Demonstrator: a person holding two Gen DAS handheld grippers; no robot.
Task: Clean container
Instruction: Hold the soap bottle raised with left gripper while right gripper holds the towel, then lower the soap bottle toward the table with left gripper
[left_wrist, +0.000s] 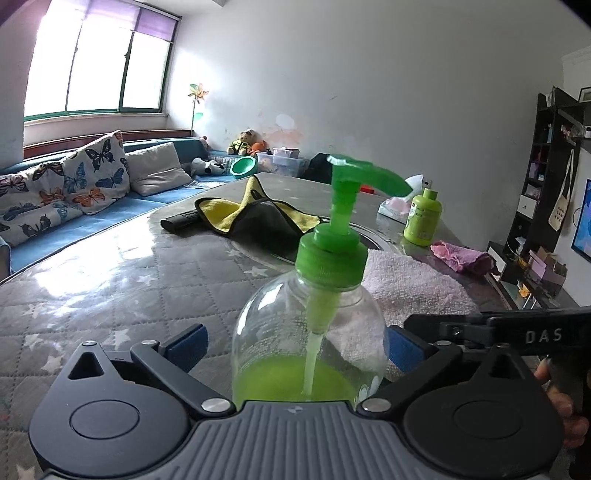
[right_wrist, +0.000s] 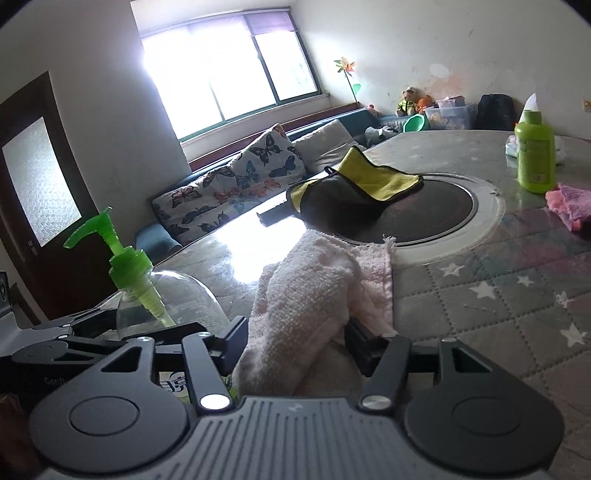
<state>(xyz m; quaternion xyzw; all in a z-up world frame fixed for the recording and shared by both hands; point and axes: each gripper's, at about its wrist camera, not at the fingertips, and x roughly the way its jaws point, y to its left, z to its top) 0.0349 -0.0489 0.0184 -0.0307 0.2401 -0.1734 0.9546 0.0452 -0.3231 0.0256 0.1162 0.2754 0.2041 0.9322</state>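
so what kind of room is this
Most likely a home living room: a long sofa with butterfly cushions under the window, stuffed toys in the corner, and a padded table with cloths and bottles on it.

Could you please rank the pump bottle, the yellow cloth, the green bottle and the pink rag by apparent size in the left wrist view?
1. pump bottle, though it is nearest the camera, so this may mislead
2. yellow cloth
3. green bottle and pink rag look alike; I would not rank them.
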